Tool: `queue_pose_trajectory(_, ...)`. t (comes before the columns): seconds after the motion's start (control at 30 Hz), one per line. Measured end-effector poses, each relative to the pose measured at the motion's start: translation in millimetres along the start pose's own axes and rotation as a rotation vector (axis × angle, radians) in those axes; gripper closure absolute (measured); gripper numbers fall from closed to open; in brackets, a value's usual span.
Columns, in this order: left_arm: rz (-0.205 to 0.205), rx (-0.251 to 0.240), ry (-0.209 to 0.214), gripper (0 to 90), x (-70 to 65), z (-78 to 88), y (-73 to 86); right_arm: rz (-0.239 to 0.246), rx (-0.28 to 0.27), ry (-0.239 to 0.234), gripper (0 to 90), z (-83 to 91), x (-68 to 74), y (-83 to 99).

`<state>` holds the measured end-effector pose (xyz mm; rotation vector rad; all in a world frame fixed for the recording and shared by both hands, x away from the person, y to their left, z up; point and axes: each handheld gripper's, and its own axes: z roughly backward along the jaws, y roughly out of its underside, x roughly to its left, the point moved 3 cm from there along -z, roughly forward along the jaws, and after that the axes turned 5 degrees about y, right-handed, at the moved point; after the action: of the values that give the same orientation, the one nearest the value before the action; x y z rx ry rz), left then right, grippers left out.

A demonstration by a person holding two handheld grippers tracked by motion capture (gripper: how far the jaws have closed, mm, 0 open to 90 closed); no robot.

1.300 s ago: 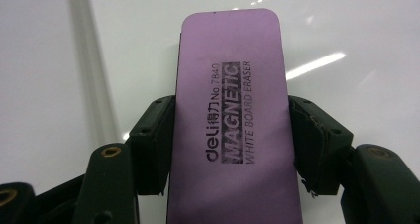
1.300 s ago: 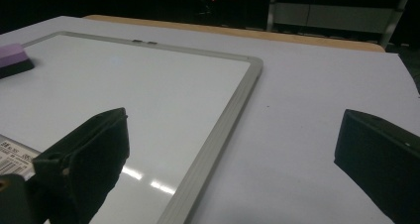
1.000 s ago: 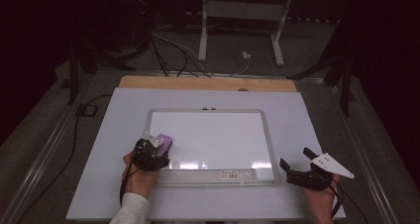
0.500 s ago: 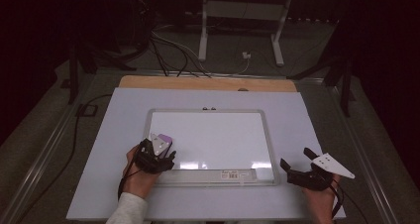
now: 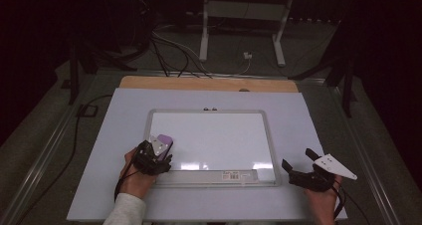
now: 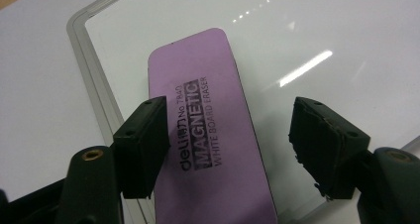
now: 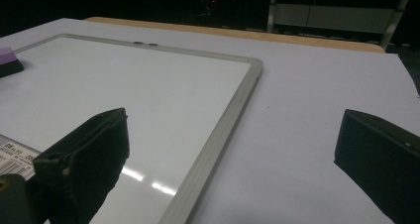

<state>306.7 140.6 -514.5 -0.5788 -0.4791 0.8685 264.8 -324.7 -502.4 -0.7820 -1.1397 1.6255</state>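
One whiteboard [image 5: 214,135], one purple eraser [image 6: 208,130], and two hand-held grippers are counted on one desk [image 5: 303,115].

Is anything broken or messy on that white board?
Nothing looks broken or spilled. The whiteboard is wiped clean and lies straight on the table. The purple eraser lies at a slant near its left edge, between the open left gripper jaws.

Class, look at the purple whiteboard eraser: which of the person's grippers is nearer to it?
Left. The left gripper straddles the eraser, jaws open; the right gripper sits beyond the whiteboard's opposite corner.
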Motion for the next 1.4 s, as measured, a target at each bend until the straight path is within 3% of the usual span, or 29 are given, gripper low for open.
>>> queue_pose_trajectory(0.53,0.05,0.01,-0.038,33.7,12.9,-0.6,5.5,0.002,0.0,-0.002,0.7,-0.3,0.3,0.0)
queue_pose_trajectory(0.77,0.067,0.004,-0.04,44.9,13.1,4.2,4.0,0.002,0.002,-0.003,0.7,-0.4,0.2,0.1)
queue_pose_trajectory(0.93,0.078,0.004,-0.03,44.9,14.8,4.2,4.4,0.001,0.003,-0.004,0.7,-0.4,0.3,0.2)
queue_pose_trajectory(1.1,0.087,0.036,-0.023,39.5,17.7,0.6,9.6,-0.001,0.007,-0.006,0.7,-0.8,0.4,0.4)
queue_pose_trajectory(1.4,0.147,0.002,-0.044,59.5,22.4,10.9,11.4,-0.003,0.009,-0.006,0.7,-1.1,0.3,0.5)
